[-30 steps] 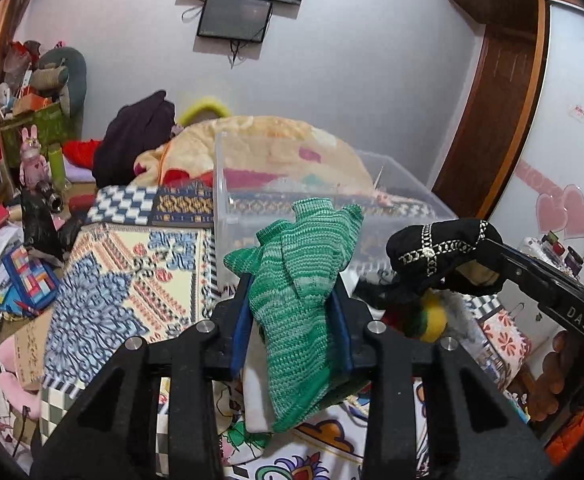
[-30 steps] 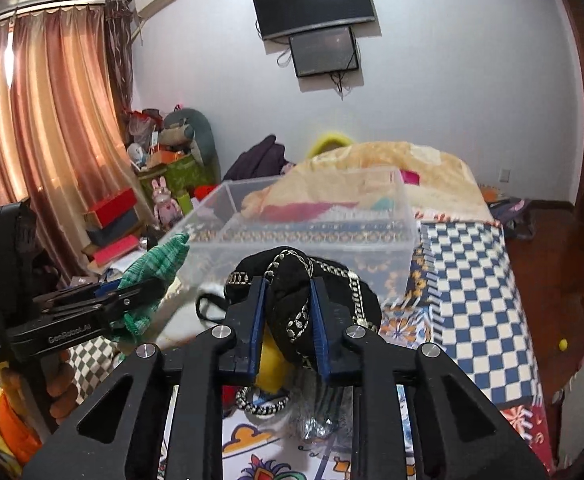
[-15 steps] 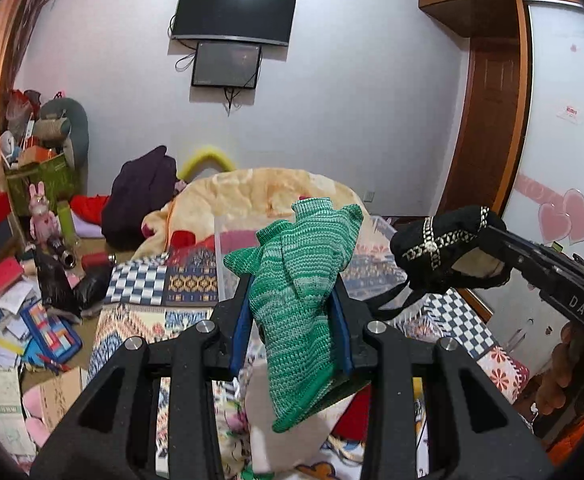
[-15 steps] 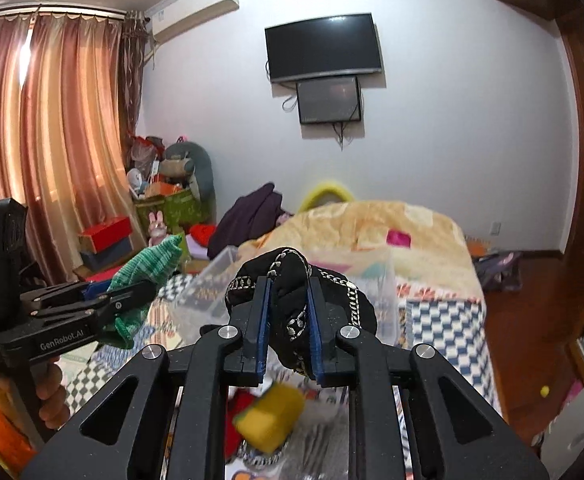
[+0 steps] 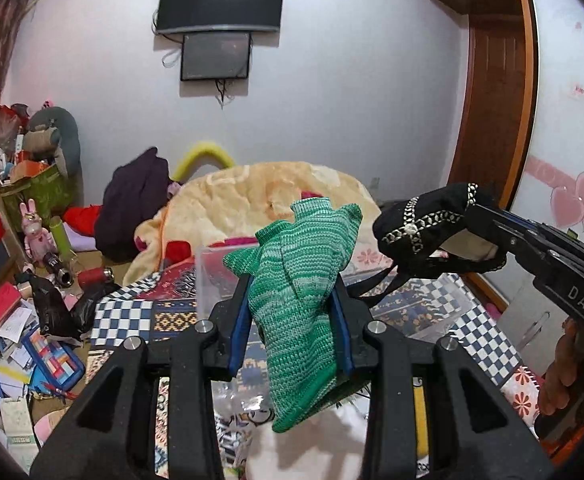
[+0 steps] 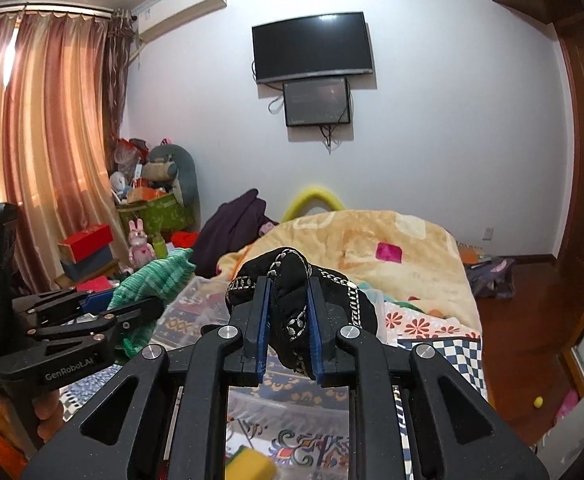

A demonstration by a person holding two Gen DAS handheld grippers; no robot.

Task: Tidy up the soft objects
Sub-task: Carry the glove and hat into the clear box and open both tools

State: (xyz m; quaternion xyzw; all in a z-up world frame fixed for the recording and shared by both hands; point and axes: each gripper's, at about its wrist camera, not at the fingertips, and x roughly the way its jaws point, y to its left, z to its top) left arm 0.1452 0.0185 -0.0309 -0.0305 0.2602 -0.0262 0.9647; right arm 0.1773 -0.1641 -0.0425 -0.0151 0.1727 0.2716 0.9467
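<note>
My left gripper (image 5: 292, 296) is shut on a green knitted cloth (image 5: 297, 288) that hangs down between its fingers; the cloth also shows in the right wrist view (image 6: 152, 280). My right gripper (image 6: 288, 292) is shut on a black cloth piece with silver chain trim (image 6: 292, 276), seen to the right in the left wrist view (image 5: 423, 228). Both are held high above a clear plastic bin (image 5: 216, 264) on the patterned bed (image 5: 128, 320). The bin also shows below the grippers in the right wrist view (image 6: 196, 304).
A yellow blanket heap (image 6: 371, 248) and a dark purple garment (image 6: 232, 228) lie at the far end of the bed. Boxes, toys and papers clutter the floor on the left (image 5: 20, 320). A yellow sponge-like object (image 6: 248, 464) lies below. A wooden door (image 5: 491, 120) stands right.
Both grippers have risen with their cloths, so the bin and bed have dropped lower in view. Each grip is unchanged.
</note>
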